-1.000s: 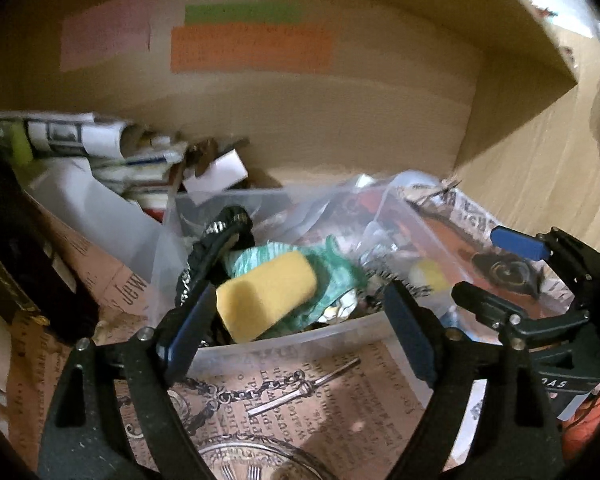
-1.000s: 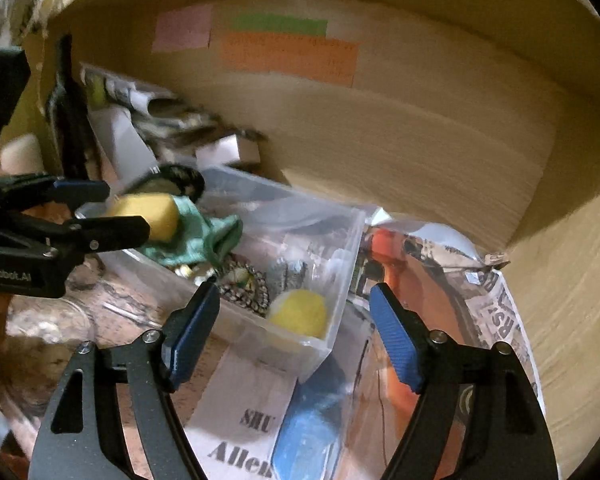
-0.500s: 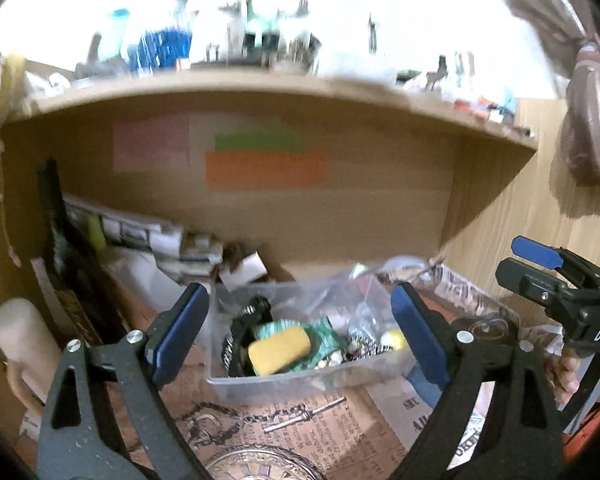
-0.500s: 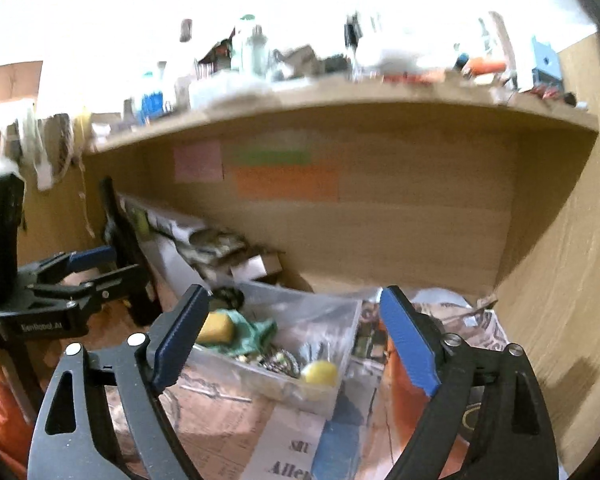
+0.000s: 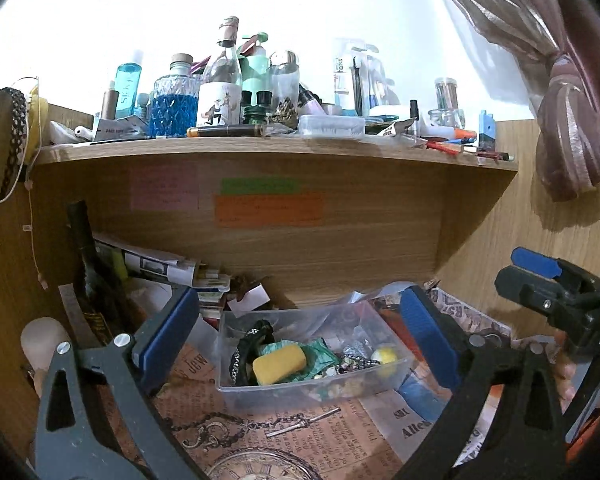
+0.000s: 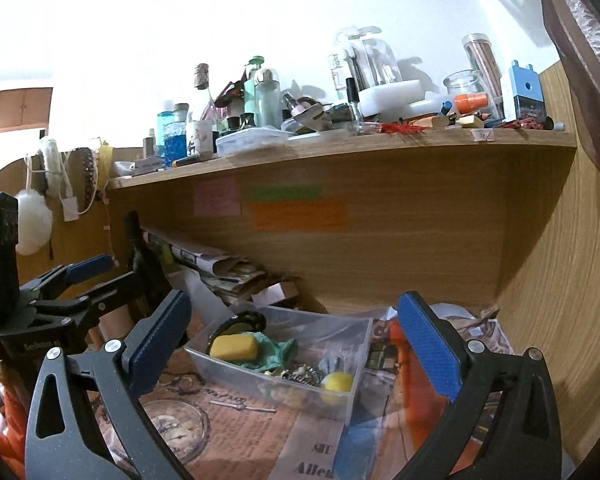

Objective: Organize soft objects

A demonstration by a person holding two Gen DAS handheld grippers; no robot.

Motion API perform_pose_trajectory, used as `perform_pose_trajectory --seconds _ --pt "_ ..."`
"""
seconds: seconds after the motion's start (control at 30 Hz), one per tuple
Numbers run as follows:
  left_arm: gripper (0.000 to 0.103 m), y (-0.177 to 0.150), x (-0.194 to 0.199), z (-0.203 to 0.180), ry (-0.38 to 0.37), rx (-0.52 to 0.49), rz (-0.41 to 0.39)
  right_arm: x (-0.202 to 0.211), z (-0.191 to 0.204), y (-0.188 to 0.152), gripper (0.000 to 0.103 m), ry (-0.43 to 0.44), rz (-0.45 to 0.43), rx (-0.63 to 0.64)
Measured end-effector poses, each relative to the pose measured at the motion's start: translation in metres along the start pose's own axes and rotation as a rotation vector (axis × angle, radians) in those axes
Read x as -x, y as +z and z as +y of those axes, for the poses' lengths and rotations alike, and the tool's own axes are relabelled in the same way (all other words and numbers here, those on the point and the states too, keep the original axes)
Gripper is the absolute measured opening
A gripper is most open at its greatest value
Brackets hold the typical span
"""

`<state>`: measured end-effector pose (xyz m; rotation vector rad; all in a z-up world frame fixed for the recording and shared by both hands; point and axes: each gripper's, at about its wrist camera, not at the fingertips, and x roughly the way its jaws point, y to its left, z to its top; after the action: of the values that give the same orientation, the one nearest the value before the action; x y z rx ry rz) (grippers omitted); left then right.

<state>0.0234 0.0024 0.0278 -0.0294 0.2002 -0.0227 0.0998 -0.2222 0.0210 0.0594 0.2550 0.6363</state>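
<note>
Both jaws gaping wide, holding nothing, well back from the clear plastic bin (image 5: 314, 360). Risk ahead: snagging the beaded jewellery (image 5: 354, 362) beside the yellow rectangular sponge (image 5: 278, 365) if reaching carelessly.

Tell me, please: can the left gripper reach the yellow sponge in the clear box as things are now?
Probably yes. The left gripper is open, and the yellow sponge lies uncovered on top in the lidless clear box.
</note>
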Motion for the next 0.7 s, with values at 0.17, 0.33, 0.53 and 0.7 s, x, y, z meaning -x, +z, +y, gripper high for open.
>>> perform_pose_trajectory --seconds 0.17,0.33,0.53,0.7 --pt "0.102 -0.0001 0.0011 0.0000 -0.005 0.006 0.004 -0.0002 0.0028 -0.0019 0.103 -0.003 0.004 0.009" --pt "0.102 -0.0017 -0.0001 -0.0009 -0.005 0.004 0.008 -0.0004 0.0041 -0.0027 0.103 -0.004 0.006 0.014" --pt "0.103 -0.0030 -0.0030 0.0008 -0.012 0.008 0.014 -0.0014 0.0047 -0.0028 0.103 -0.002 0.008 0.016" --pt "0.103 -0.0035 -0.0049 0.0012 -0.013 0.013 0.017 -0.0017 0.0057 -0.0025 0.103 -0.003 0.007 0.019"
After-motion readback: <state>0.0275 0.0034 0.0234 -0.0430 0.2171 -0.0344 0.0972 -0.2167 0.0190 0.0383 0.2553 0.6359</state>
